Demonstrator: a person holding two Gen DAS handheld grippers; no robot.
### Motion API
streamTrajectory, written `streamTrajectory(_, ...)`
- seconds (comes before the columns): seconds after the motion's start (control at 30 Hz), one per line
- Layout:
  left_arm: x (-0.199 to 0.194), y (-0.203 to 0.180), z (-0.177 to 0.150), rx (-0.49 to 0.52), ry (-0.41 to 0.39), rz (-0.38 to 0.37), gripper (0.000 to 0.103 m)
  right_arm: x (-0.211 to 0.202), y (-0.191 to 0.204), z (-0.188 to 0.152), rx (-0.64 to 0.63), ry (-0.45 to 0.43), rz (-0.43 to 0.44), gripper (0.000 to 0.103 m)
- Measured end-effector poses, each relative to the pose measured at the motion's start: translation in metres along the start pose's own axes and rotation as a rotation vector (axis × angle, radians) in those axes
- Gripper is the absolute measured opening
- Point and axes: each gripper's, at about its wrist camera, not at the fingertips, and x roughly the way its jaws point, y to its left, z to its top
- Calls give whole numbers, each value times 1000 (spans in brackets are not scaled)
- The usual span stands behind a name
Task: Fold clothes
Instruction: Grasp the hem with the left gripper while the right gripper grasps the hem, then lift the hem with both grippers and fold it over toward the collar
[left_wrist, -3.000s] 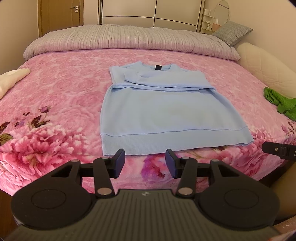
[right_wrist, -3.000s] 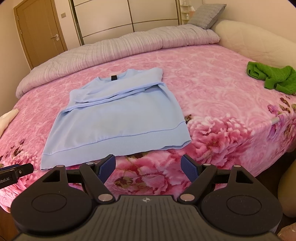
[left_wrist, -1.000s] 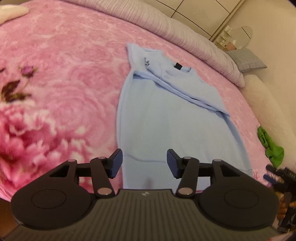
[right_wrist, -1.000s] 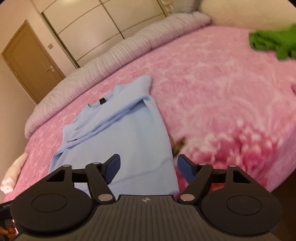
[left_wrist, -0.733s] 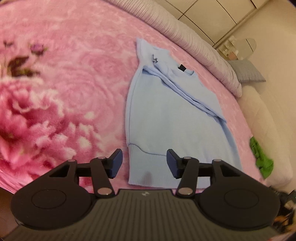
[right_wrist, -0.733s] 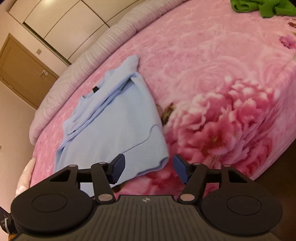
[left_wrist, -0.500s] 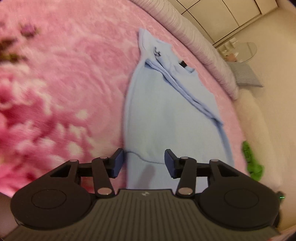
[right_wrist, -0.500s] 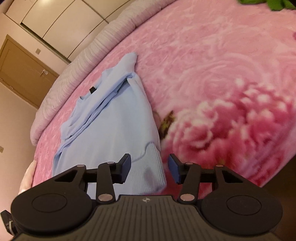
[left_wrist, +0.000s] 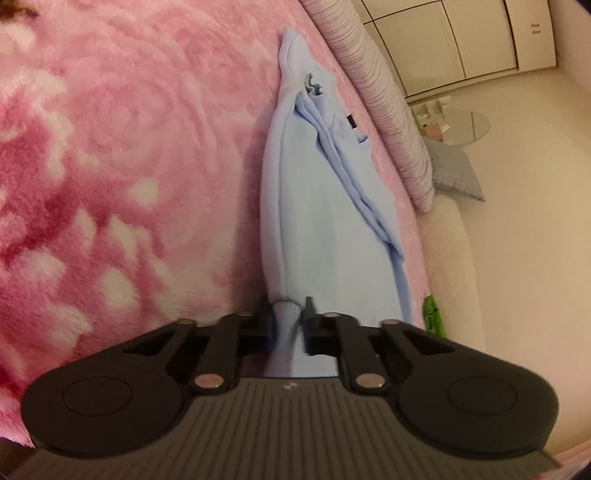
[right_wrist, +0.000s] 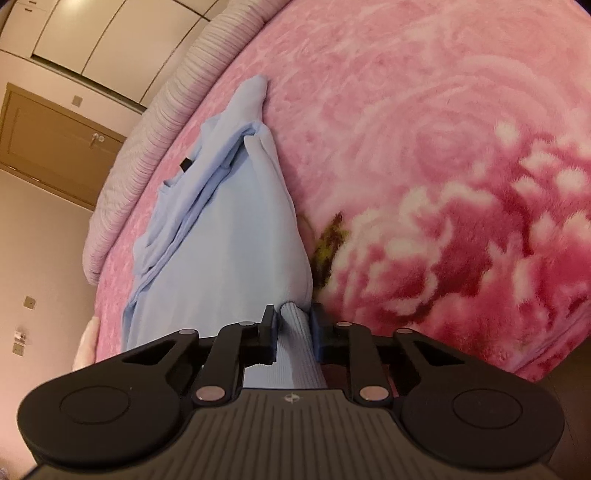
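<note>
A plush pink floral blanket (left_wrist: 110, 166) fills the frame's left. At lower centre, the left gripper (left_wrist: 290, 326) and right gripper (right_wrist: 293, 328), jaws just closing, pinch the light-blue sweatshirt (left_wrist: 314, 229)'s ribbed hem corners.

Sweater (left_wrist: 317, 229) hem corners hidden between closed jaws and behind gripper bodies in both views. Green cloth (left_wrist: 431, 314) mostly cut off by the sweater edge. Items on the round shelf (left_wrist: 456, 127) too small to identify. Blanket (left_wrist: 110, 166) blurred.
</note>
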Motion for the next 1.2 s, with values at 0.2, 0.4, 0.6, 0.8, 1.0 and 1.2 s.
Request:
streamTrajectory(0.2, -19, -11, -7, 23, -55, -27, 4, -29, 24, -9, -36, -68, -3, 9)
streamTrajectory(0.4, -51, -22, -21, 58, -92, -59, 4, -65, 43, -28, -47, -106, 26, 9)
streamTrajectory(0.6, -99, -19, -60, 57, -100, -86, 4, -107, 40, -76, -33, -111, 57, 9)
streamTrajectory(0.8, -129, -8, -96, 6, -79, -90, 4, -135, 25, -126, 14, -80, 48, 9)
streamTrajectory(1.0, -137, -32, -77, 18, -85, -140, 4, -144, 35, -121, 20, -77, 73, 10)
streamTrajectory(1.2, -108, -79, 3, 89, -122, -190, 4, -135, 82, -50, -67, -188, 141, 10)
